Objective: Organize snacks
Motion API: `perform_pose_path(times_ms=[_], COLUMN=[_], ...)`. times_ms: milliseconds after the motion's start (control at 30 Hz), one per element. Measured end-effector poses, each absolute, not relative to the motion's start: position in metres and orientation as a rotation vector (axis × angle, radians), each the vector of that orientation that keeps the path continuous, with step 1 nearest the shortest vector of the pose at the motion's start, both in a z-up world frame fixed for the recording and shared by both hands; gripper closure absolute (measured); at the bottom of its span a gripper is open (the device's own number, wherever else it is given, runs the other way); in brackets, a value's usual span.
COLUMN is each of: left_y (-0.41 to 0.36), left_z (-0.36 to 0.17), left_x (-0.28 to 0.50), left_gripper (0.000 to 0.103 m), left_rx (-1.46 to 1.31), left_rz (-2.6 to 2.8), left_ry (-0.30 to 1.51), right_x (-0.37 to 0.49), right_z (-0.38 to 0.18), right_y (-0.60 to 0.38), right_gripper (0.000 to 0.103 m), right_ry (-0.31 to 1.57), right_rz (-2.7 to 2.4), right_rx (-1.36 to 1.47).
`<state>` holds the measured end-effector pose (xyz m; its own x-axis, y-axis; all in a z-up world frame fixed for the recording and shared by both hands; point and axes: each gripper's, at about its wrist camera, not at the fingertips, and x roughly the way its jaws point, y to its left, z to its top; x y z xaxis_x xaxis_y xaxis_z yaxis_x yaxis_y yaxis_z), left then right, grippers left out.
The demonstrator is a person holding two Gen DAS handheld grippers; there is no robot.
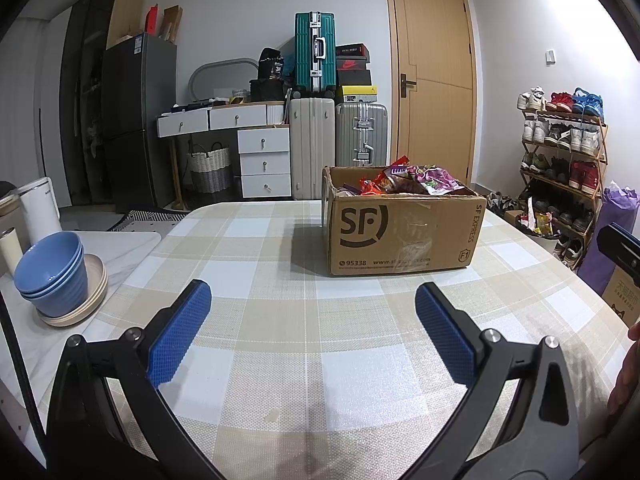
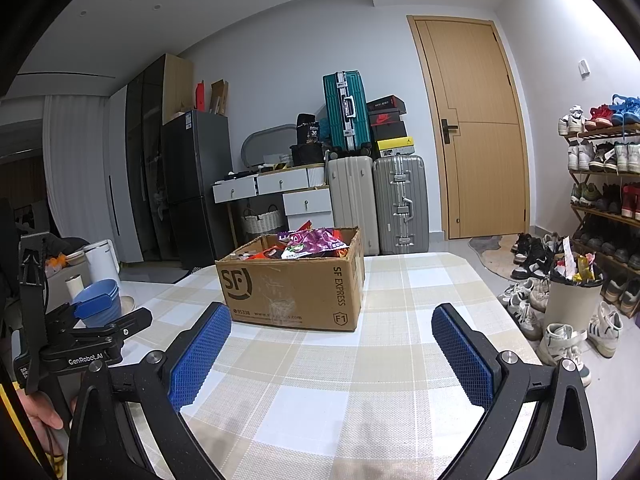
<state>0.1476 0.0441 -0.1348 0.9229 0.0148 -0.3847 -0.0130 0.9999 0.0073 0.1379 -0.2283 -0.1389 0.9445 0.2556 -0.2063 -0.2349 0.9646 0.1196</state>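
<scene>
blue-padded left tongs sit nearest the lens, fingers spread wide with nothing between them, low over a checked tablecloth. right tongs match them: fingers wide apart, holding nothing, over the same cloth.

going left to right from the left tongs: off to their left, on a white side surface, a stack of blue bowls rests on a beige plate, with a white jug behind. straight ahead and a little right stands an open cardboard box, well beyond the fingertips. snack packets, red, orange and purple, fill it to the rim, with some poking above. further right, past the table edge, a shoe rack.

from the right tongs, the box lies ahead and slightly left. a bin holding wrappers stands on the floor to the right, among loose shoes.

task state: every snack in view lies inside the box, and none lies on the cloth. this fits snacks already gathered into the box, or a full box waiting to be sorted out; the views do not settle which.

nothing stands between either pair of tongs and the box. the bowls are well clear to the left.
</scene>
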Motion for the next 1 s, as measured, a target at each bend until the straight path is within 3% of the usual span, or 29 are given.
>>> perform_pose_path(times_ms=[1000], left_y=[0.0468], left_z=[-0.1293], left_x=[0.1381], left_gripper=[0.001], left_rx=[-0.007], left_rz=[0.036], left_ry=[0.363], right_x=[0.1376], right_z=[-0.1401], right_y=[-0.2274], right_gripper=[0.001], right_ry=[0.225], right_rz=[0.247], right_rx=[0.097])
